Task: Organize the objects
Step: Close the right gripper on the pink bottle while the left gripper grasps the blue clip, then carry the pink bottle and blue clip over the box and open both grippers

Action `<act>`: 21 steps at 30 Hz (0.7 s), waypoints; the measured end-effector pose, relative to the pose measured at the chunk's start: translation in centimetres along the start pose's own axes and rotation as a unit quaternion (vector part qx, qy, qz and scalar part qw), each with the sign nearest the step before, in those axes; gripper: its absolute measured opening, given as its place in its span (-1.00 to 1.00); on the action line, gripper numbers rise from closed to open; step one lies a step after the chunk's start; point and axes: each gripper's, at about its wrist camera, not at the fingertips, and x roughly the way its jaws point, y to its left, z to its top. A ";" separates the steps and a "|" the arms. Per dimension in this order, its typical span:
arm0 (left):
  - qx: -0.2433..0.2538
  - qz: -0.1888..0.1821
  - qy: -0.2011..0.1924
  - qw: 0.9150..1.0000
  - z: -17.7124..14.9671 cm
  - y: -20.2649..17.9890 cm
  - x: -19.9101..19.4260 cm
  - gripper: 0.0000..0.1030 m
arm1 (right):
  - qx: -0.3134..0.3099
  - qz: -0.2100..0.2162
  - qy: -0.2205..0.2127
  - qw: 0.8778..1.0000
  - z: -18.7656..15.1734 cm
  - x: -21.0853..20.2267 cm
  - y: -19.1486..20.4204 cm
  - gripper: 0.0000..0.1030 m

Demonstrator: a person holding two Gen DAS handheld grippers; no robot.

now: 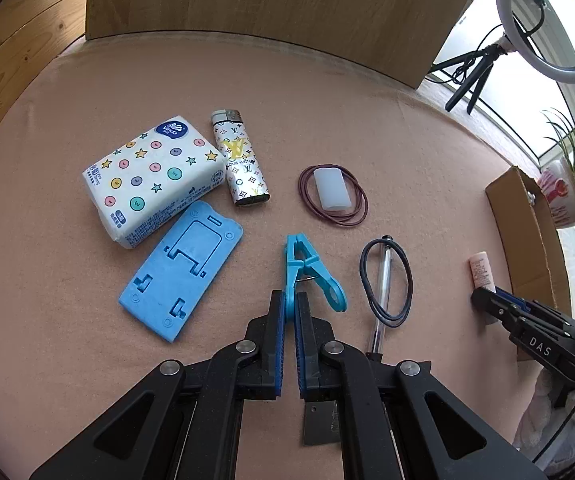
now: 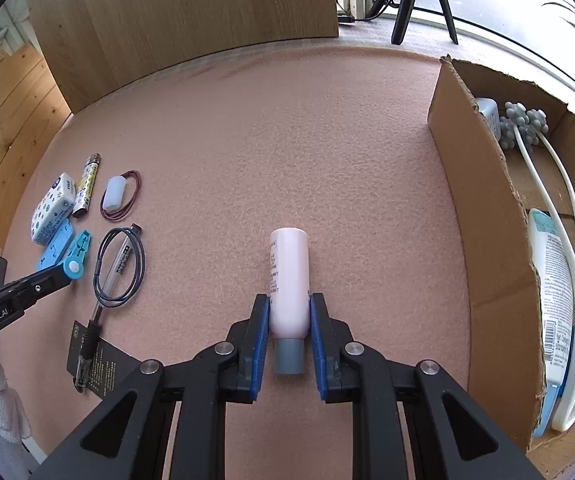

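**A:** So in the left wrist view we've got the left gripper (image 1: 290, 300) pressed together on one handle of the blue clothes peg (image 1: 305, 270), right at lower center of the frame. The peg's nose points up toward the middle of the pink felt mat (image 1: 87, 320).

**B:** Yep, we see that too. Around it: the blue phone stand (image 1: 179, 268) to the left, touching the tissue pack (image 1: 155, 176) above it, and the patterned lighter (image 1: 241, 160) just beside the pack. Upper right of the peg there's a white cap (image 1: 330, 189) sitting inside some thin maroon rubber bands (image 1: 361, 200) — and a clear pen (image 1: 383, 288) lying under a dark hair tie (image 1: 407, 280) just to the right.

**A:** Over in the right wrist view, the right gripper (image 2: 289, 312) is pinching the pink bottle (image 2: 289, 276) near its grey cap, bottom center. The bottle lies flat on the mat, pointing up the frame.

**B:** And we've got the cardboard box (image 2: 475, 200) along the right edge — a white tube (image 2: 555, 280) and a white massager (image 2: 527, 128) with grey knobs already in it.
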 end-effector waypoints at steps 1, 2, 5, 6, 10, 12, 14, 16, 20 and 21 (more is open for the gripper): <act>-0.005 -0.005 0.000 1.000 -0.2 0.2 -0.2 -0.92 | 0.004 0.006 0.000 1.000 -0.1 -0.2 -0.2 -0.65; -0.011 -0.011 0.000 1.000 -0.3 0.4 -0.3 -0.92 | 0.008 0.012 0.001 1.000 -0.2 -0.3 -0.3 -0.66; -0.021 -0.020 -0.003 1.000 -0.8 0.5 -0.9 -0.92 | 0.018 0.022 0.005 1.000 -0.8 -0.8 -0.6 -0.65; -0.022 -0.022 -0.004 0.999 -0.9 0.5 -1.1 -0.92 | 0.020 0.025 0.006 0.999 -1.0 -1.1 -0.7 -0.65; -0.033 -0.030 -0.007 0.999 -1.4 0.2 -1.5 -0.92 | 0.023 0.033 0.004 0.999 -1.5 -1.9 -0.8 -0.65; -0.033 -0.032 -0.008 0.999 -1.6 -0.2 -1.8 -0.92 | 0.021 0.035 0.001 0.999 -1.8 -2.5 -0.6 -0.65; -0.027 -0.034 -0.010 0.999 -1.6 -1.0 -2.1 -0.92 | 0.017 0.033 -0.006 0.999 -1.9 -3.2 -0.6 -0.65; -0.022 -0.037 -0.016 0.999 -1.6 -1.7 -2.6 -0.92 | 0.016 0.031 -0.015 0.999 -1.9 -4.0 -0.6 -0.65; -0.010 -0.044 -0.022 0.999 -1.2 -3.5 -3.0 -0.92 | 0.015 0.029 -0.036 0.999 -1.8 -5.8 -1.1 -0.66; -0.007 -0.047 -0.023 0.999 -1.1 -4.1 -3.1 -0.92 | 0.016 0.027 -0.042 0.999 -1.7 -6.3 -1.3 -0.66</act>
